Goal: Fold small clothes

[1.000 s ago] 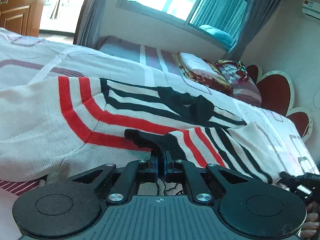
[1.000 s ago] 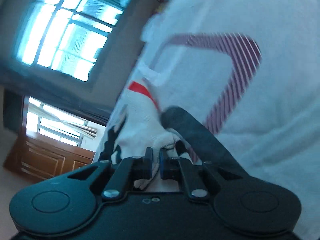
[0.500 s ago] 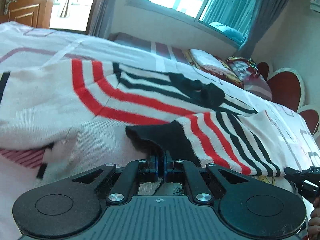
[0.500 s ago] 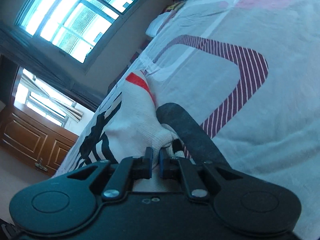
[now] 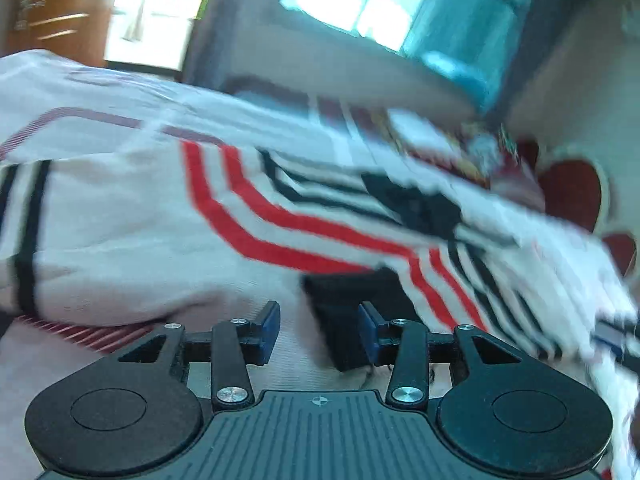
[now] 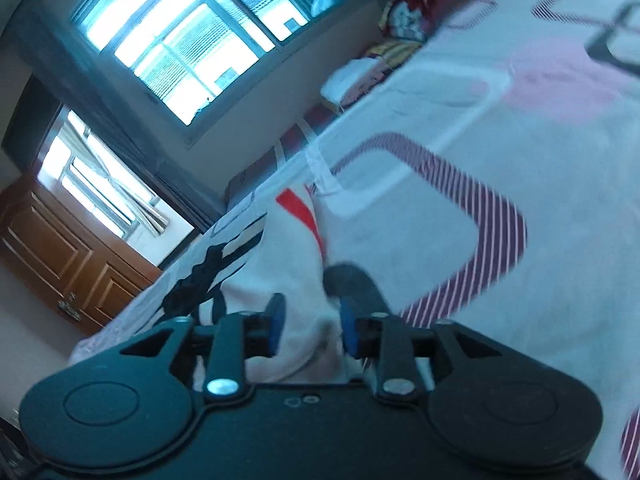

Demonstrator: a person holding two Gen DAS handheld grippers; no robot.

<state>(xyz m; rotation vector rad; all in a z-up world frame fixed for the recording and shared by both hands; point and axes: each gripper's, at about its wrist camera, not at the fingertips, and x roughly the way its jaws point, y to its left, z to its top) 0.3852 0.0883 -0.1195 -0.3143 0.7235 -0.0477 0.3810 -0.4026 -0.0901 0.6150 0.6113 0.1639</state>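
Now that both grippers' fingers have just been opening, left gripper (image 5: 318, 330) and right gripper (image 6: 308, 326) stand half-wide, releasing the striped sweater (image 5: 168, 240) onto the bed (image 6: 500, 140); this fold seems placed.

A bedroom in a home is shown. Most of both views is filled by a bed (image 6: 500, 168) covered with a white patterned sheet. Beyond the bed, a wide window (image 6: 188, 36) with grey curtains (image 5: 560, 20) is set in the wall. Folded bedding (image 6: 360, 76) is piled at the bed's far edge, and a panelled wooden door (image 6: 60, 256) is seen beside the window.
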